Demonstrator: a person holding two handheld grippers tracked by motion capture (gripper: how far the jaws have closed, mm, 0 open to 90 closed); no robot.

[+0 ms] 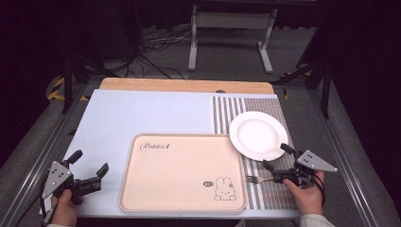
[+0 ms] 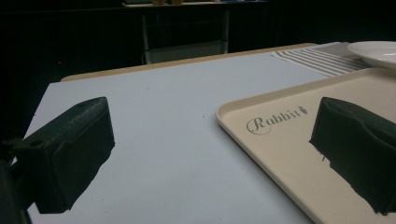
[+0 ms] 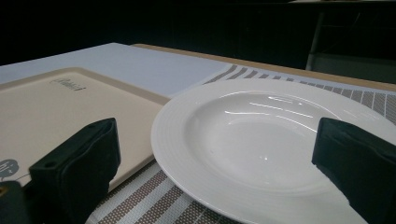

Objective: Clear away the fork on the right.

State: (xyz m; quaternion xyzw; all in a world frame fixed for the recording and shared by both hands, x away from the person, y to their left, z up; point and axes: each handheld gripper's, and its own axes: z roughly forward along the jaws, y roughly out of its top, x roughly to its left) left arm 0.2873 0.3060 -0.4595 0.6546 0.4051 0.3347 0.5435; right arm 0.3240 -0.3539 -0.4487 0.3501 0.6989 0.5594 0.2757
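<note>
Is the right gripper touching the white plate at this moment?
Apart. In the right gripper view, the right gripper has its jaws spread wide on either side of the white plate, with clear space between each pad and the rim.

White round plate (image 1: pixel 257 135), empty, upright on striped placemat (image 1: pixel 269 189), small fork (image 1: pixel 257 179) lying nearby
</note>
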